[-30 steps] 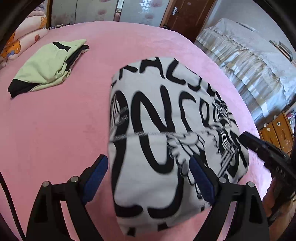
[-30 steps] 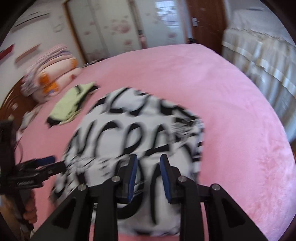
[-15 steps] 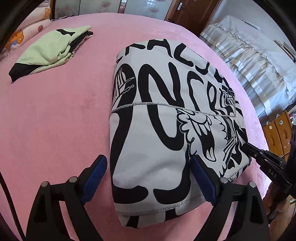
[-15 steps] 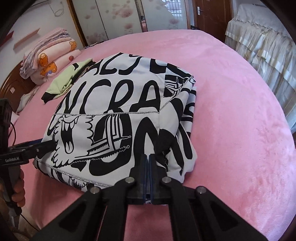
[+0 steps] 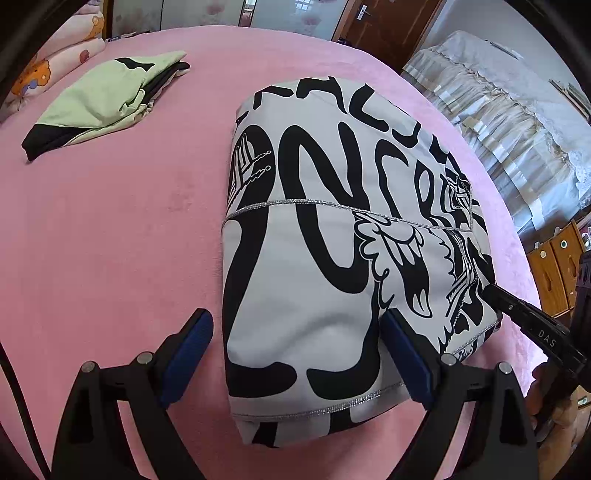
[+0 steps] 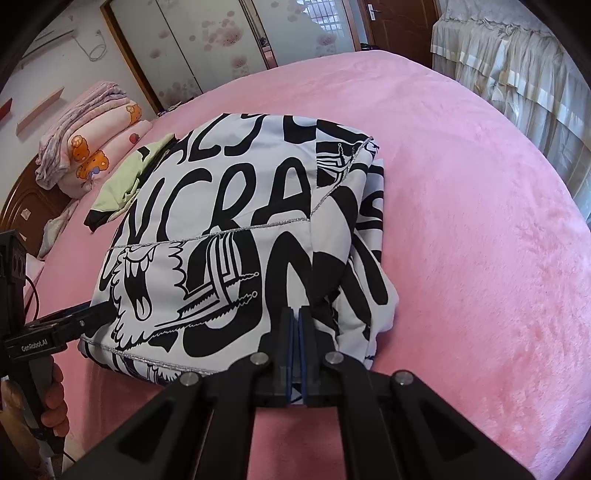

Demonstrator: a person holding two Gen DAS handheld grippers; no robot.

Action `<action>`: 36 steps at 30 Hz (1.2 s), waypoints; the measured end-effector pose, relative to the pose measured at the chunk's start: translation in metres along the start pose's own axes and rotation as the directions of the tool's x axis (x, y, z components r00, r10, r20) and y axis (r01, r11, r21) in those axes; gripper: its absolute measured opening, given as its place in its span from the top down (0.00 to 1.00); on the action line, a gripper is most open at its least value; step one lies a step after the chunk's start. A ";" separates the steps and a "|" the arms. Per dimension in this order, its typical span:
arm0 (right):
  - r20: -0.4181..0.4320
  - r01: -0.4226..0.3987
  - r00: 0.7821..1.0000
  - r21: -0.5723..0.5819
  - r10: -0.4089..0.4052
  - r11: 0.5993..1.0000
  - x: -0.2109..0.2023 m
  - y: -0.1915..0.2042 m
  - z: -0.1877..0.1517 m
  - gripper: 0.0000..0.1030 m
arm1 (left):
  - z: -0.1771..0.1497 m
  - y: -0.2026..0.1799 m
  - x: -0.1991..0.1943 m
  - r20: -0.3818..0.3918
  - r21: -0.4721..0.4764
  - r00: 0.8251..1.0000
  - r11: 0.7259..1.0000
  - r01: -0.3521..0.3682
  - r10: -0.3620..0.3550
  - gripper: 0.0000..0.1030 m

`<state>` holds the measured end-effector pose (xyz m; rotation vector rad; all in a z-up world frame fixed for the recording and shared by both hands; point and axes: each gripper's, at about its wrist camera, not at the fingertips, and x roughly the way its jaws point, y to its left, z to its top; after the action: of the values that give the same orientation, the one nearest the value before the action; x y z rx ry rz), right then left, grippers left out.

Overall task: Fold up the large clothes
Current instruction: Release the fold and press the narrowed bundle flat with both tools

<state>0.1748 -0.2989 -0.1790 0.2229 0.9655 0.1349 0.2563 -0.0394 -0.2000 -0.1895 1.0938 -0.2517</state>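
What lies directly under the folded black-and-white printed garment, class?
The printed garment rests on the pink blanket, which shows all around it. Its own folded layers peek out along the right edge. Whatever lies beneath its middle is covered and cannot be seen.

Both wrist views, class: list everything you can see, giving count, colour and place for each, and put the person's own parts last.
Printed garment: one, white with black lettering, folded, mid-bed.
Folded garment: one, pale green and black, far left of the bed.
Bed cover: one, pink, under both garments.
Quilts: one stack, pink with orange bears, by the headboard.
Door: one, brown, far wall.
Left gripper: black, blue pads, open astride the printed garment's near edge.
Right gripper: black, shut on the printed garment's near edge.
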 end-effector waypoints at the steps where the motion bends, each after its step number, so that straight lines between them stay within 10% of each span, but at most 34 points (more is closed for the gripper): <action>1: -0.001 -0.005 1.000 0.011 0.005 1.000 0.000 -0.001 0.000 0.99 | 0.000 -0.001 0.000 0.000 0.003 1.000 1.000 -0.006 0.006 0.11; 12: 0.000 -0.053 0.999 0.083 0.053 0.995 0.002 -0.006 -0.001 0.91 | -0.004 -0.013 -0.008 0.031 0.061 0.995 0.994 -0.092 0.090 0.11; 20: -0.022 -0.052 0.998 0.047 0.053 0.998 -0.011 0.019 -0.002 0.47 | 0.001 -0.009 -0.027 -0.007 0.050 0.988 0.987 -0.156 0.156 0.11; 33: 0.065 0.094 0.994 -0.017 -0.093 0.995 -0.096 0.031 0.033 0.19 | 0.021 -0.014 -0.091 0.025 0.016 0.999 1.000 0.023 -0.024 0.06; 36: 0.071 0.082 0.994 -0.025 -0.080 0.996 -0.107 0.025 0.044 0.16 | 0.032 -0.015 -0.097 0.041 0.027 0.998 0.999 -0.040 0.039 0.06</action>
<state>0.1508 -0.3027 -0.0630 0.1616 0.9010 0.0654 0.2409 -0.0241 -0.0994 -0.1476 1.0527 -0.2265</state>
